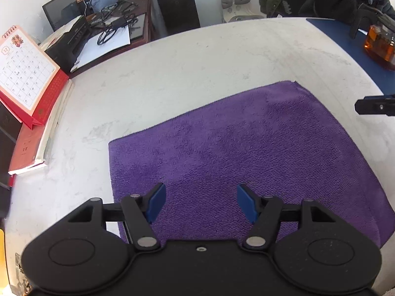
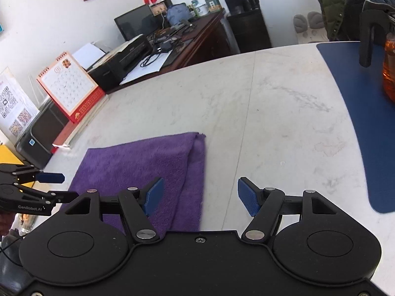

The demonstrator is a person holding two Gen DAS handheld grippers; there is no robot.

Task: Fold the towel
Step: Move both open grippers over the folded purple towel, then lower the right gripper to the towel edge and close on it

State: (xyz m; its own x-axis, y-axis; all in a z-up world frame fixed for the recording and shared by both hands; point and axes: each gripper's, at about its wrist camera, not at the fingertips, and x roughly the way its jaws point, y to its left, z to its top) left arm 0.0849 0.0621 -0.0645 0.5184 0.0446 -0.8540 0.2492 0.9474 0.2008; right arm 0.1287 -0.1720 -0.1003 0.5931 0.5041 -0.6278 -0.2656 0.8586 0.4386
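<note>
Left gripper (image 1: 201, 203) wide above purple towel (image 1: 234, 153), right gripper (image 2: 200, 197) wide over its seemingly folded right edge.

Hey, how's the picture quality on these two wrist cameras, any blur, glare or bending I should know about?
Left wrist view: strong fisheye bending curves the table edge; the purple towel looks soft, its pile slightly smeared; daylight is even, without harsh shadows. Right wrist view: same barrel distortion, dark corners; the towel's near edge is blurred; the amber jar glows brightly at the right edge.
</note>
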